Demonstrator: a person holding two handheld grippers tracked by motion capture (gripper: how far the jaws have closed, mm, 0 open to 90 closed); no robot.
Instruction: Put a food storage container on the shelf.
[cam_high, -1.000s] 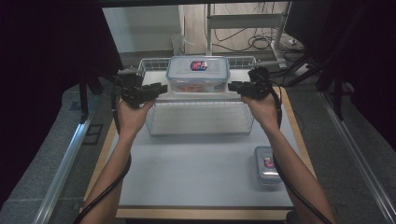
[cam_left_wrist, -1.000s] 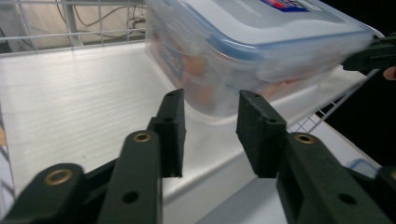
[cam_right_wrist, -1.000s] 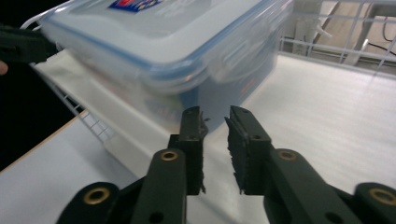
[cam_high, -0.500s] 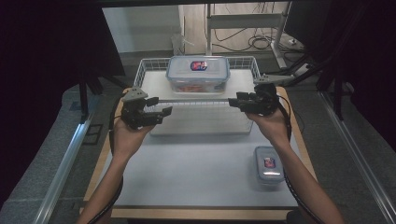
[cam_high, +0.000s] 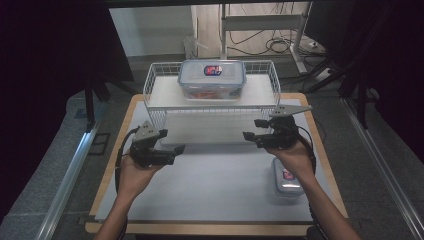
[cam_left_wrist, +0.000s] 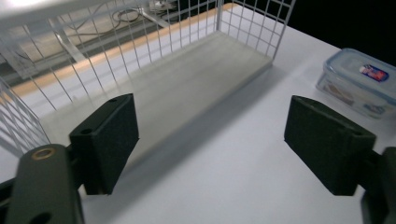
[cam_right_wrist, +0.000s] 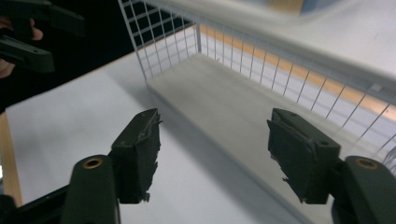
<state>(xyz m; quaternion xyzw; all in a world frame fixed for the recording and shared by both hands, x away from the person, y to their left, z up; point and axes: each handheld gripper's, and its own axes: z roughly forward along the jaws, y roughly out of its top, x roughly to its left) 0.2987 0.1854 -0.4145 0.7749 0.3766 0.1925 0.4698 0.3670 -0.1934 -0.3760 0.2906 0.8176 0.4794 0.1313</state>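
White tabletop (cam_high: 210, 185) is seen under both hands. Left gripper (cam_high: 175, 150) and right gripper (cam_high: 248, 136) are held spread and empty, jaws just opened. Beyond, the wire shelf rack (cam_high: 155, 117) is judged light, stiff; its side rims should be gripped.

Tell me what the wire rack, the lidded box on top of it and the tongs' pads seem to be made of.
Wire rack: thin metal wire, probably coated white; an even grid with a matte look.
Lidded box: clear plastic, glossy; the contents show through, and the lid has a bluish rim.
Pads on the left tongs: black, matte, looks like foam or soft rubber; the right tongs' pads have ragged edges.
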